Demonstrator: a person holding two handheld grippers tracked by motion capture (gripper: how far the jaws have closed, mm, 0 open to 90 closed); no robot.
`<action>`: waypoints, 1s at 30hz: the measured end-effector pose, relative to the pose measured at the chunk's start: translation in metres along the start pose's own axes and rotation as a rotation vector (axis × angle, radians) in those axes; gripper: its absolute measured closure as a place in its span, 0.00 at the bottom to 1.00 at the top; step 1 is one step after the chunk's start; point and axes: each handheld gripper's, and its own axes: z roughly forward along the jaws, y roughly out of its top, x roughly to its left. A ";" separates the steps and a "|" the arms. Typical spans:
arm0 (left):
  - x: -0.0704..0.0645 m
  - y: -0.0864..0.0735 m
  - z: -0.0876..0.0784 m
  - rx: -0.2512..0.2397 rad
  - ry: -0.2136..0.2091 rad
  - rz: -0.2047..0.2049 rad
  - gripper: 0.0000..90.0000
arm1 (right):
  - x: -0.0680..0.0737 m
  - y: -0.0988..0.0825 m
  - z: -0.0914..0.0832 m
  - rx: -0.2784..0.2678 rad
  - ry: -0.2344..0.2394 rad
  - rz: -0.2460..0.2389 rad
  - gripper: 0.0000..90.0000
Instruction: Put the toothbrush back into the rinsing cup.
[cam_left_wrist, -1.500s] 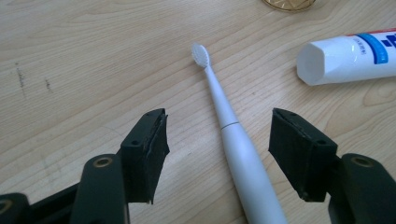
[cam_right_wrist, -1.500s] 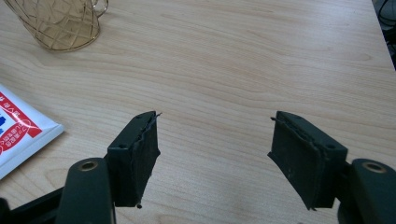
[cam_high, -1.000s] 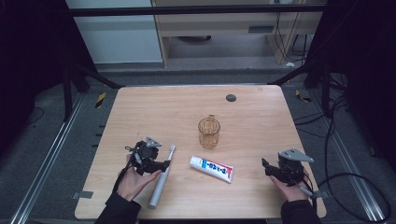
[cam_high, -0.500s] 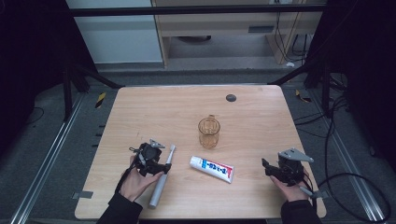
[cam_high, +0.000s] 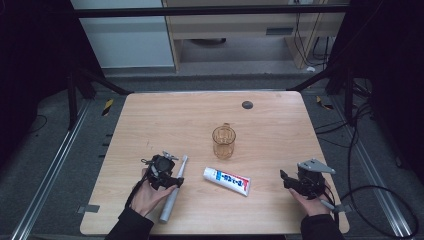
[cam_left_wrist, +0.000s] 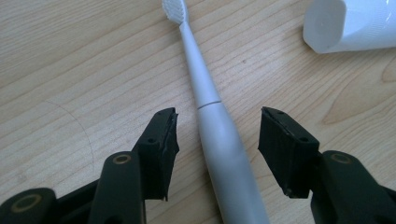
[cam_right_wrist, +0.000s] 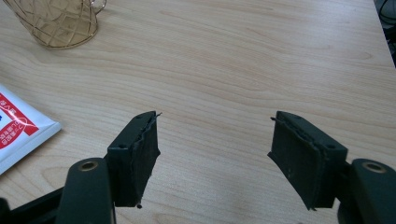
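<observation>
Left gripper (cam_left_wrist: 217, 140) jaws, just closing, straddle the electric toothbrush (cam_left_wrist: 219, 140) handle without contact. The toothbrush lies left of the toothpaste tube (cam_high: 227, 180). Right gripper (cam_right_wrist: 212, 154), right of the tube, stands spread and empty.

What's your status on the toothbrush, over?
Left claw straddling toothbrush, jaws just closing in, pads not yet touching. Right claw open over bare table. Toothpaste tube alongside, clear of the grasp.

From my station nothing reads clearly — the toothpaste tube (cam_high: 227, 181) carries blue and red printing, and the right gripper view shows red characters on its white end (cam_right_wrist: 14, 126) — too small to make out.
</observation>
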 end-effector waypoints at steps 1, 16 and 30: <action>0.000 0.000 0.001 0.003 0.001 0.003 0.51 | 0.000 0.000 0.000 0.000 0.000 -0.002 0.35; 0.000 -0.001 0.008 0.036 0.001 -0.006 0.55 | 0.000 0.000 0.001 0.004 -0.002 -0.011 0.35; -0.001 -0.001 0.015 0.067 -0.006 -0.007 0.60 | 0.000 0.000 0.001 0.004 -0.002 -0.012 0.35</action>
